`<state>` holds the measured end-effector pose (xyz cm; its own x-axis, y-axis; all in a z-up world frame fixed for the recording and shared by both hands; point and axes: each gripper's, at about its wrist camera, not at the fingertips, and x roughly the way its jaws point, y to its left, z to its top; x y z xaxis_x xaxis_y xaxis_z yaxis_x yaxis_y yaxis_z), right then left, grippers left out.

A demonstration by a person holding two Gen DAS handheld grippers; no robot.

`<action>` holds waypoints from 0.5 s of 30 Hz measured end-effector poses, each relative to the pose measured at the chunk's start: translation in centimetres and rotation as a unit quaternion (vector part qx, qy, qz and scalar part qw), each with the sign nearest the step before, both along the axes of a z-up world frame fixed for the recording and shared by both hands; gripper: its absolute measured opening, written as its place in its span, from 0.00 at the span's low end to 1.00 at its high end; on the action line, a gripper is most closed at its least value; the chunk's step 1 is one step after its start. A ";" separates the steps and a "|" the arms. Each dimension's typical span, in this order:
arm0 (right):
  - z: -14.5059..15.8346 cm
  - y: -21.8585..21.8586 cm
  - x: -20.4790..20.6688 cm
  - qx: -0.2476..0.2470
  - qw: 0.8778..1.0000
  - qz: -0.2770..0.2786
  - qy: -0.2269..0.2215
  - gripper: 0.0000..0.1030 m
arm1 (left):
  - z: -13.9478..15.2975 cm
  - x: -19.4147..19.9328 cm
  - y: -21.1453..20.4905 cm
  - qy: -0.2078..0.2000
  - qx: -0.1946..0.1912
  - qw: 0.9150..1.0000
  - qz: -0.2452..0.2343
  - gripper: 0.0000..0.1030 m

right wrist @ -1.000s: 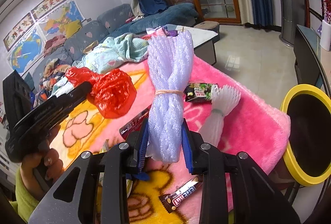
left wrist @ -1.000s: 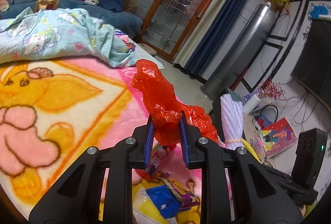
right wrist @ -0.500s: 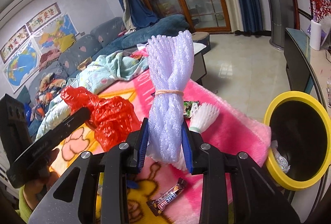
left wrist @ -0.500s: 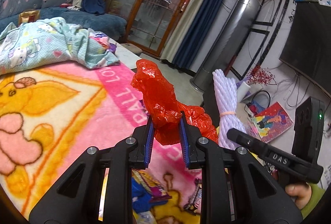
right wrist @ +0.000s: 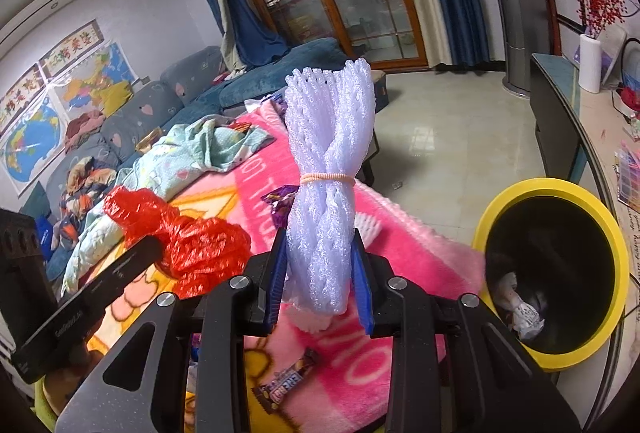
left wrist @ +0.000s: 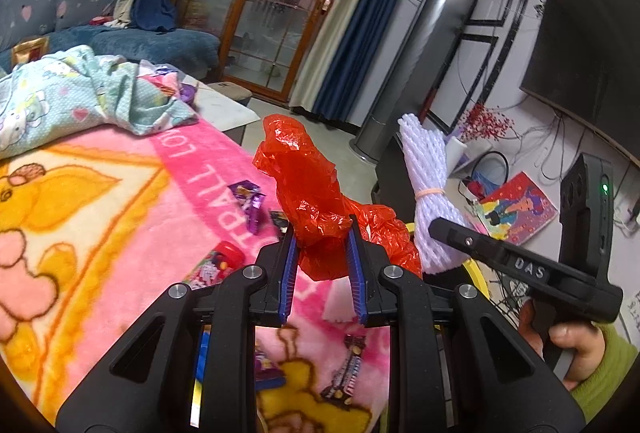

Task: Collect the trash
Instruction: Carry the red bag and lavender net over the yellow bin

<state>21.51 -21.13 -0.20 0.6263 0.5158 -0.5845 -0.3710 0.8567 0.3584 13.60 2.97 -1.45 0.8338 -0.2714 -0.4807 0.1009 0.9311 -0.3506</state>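
— So, what does each claw hold now?

— In the left wrist view the left claw [left wrist: 322, 233] is closed on a crumpled red plastic bag [left wrist: 304, 189]. In the right wrist view the right claw [right wrist: 320, 245] grips a bundle of white foam netting [right wrist: 330, 169] tied with a rubber band. The bundle's long axis runs upright toward 12 o'clock, along the fingers.

— And where does the trash have to go?

— Into the yellow-rimmed bin [right wrist: 600, 217], I think. From the right claw it lies at about 3 o'clock, just beside the pink blanket [right wrist: 400, 229], so the right hand seems nearer to it. From the left claw only a strip of yellow rim shows, at about 4 o'clock.

— What does one view add?

— Only the right view shows the open bin with some paper already inside. Only the left view shows the person's hand [left wrist: 572, 349] on the right handle, and more wrappers lying on the blanket.
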 end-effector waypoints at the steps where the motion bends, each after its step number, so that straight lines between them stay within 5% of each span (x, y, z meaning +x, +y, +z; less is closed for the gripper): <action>1: 0.0 -0.3 0.1 0.001 1.000 -0.004 0.000 0.28 | 0.0 0.0 -0.3 0.000 0.001 1.000 -0.003 0.16; 15: 0.0 -6.0 1.4 0.009 0.998 -0.060 -0.004 0.28 | -0.6 0.5 -5.9 0.002 0.033 0.997 -0.065 0.16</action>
<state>22.88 -27.17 -0.19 0.6890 0.4469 -0.5706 -0.2692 0.8888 0.3710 14.10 -2.89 -2.07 0.7920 -0.3450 -0.5038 0.2211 0.9311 -0.2901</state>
